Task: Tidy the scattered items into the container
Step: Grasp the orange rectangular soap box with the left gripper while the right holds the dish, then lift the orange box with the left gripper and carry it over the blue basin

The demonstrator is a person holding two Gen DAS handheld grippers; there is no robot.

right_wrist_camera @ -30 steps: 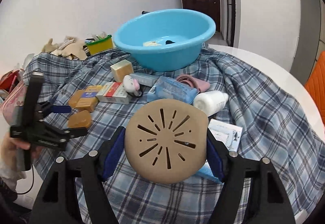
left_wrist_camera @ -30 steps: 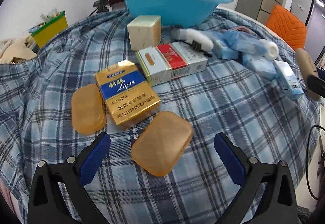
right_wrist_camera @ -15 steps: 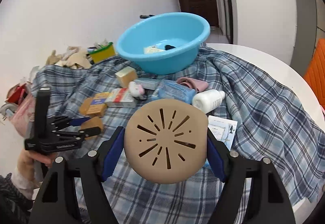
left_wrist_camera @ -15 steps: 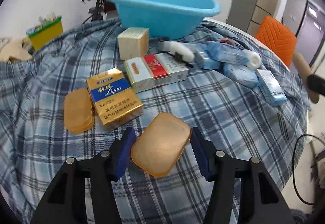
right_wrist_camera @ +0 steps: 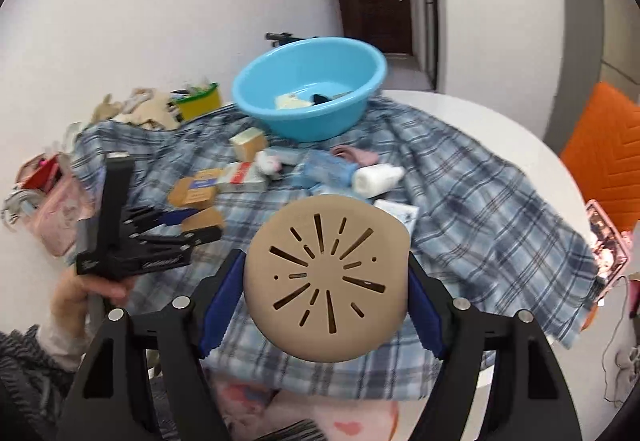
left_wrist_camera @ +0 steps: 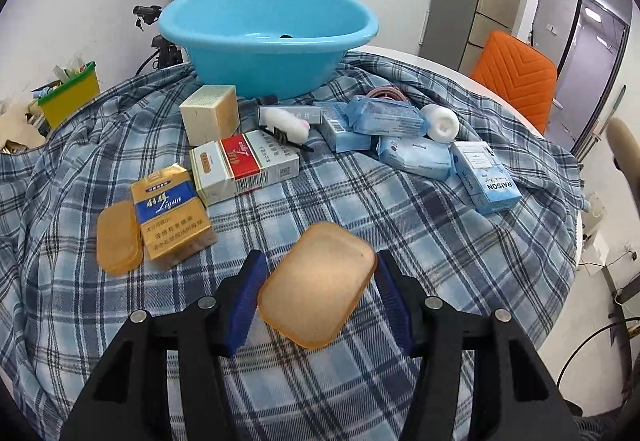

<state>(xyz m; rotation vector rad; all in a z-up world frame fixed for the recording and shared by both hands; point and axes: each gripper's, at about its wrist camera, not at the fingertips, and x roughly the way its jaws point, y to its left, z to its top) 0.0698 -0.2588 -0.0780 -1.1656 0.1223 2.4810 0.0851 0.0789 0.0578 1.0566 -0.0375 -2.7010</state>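
A plaid cloth (left_wrist_camera: 420, 241) covers the round table. The blue basin (left_wrist_camera: 268, 37) sits at its far side, with cigarette packs and tissue packets scattered just in front. The right gripper (right_wrist_camera: 326, 285) clamps a tan slotted disc (right_wrist_camera: 326, 277); the left gripper (left_wrist_camera: 316, 287) pinches an amber soap bar (left_wrist_camera: 316, 281), both well short of the basin.

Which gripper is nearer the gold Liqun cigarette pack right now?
Left. The left gripper, holding an amber soap, sits just beside the gold Liqun pack; the right gripper holds the tan slotted disc farther off.
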